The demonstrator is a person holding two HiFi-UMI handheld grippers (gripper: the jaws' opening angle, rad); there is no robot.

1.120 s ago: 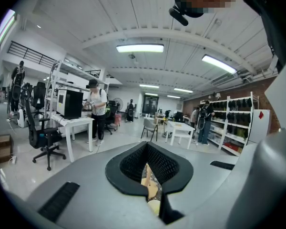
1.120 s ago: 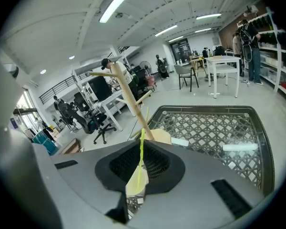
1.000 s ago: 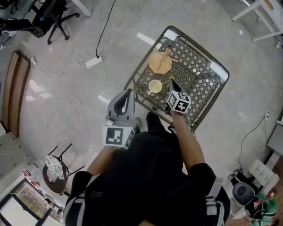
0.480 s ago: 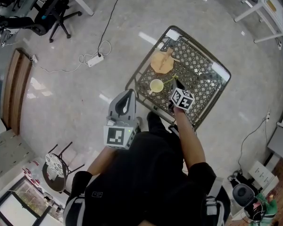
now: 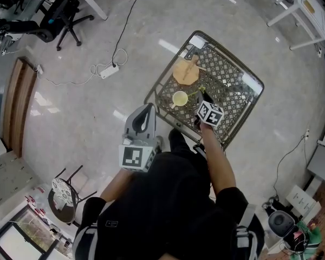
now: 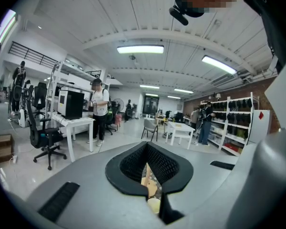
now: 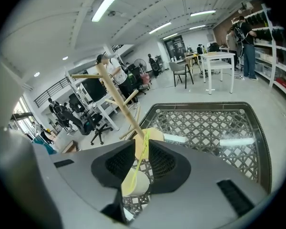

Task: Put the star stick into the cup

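Observation:
A cream cup (image 5: 179,98) stands on the metal lattice table (image 5: 233,99), in front of a wooden peg stand (image 5: 184,71). My right gripper (image 5: 202,98) hovers just right of the cup, shut on the thin yellow-green star stick (image 5: 198,92). In the right gripper view the star stick (image 7: 142,147) runs up between the fingers of the right gripper (image 7: 142,160), with the cup (image 7: 134,183) directly below and the wooden peg stand (image 7: 115,97) behind. My left gripper (image 5: 145,111) hangs over the floor left of the table; the left gripper (image 6: 150,187) is shut on nothing.
The table's rim (image 5: 161,79) runs between the left gripper and the cup. White patches (image 7: 236,141) lie on the lattice. A power strip with cable (image 5: 107,71) lies on the floor at left, with an office chair (image 5: 57,18) farther off.
My right gripper has drifted slightly to the right with the stick still in it. The left gripper and the cup have not moved.

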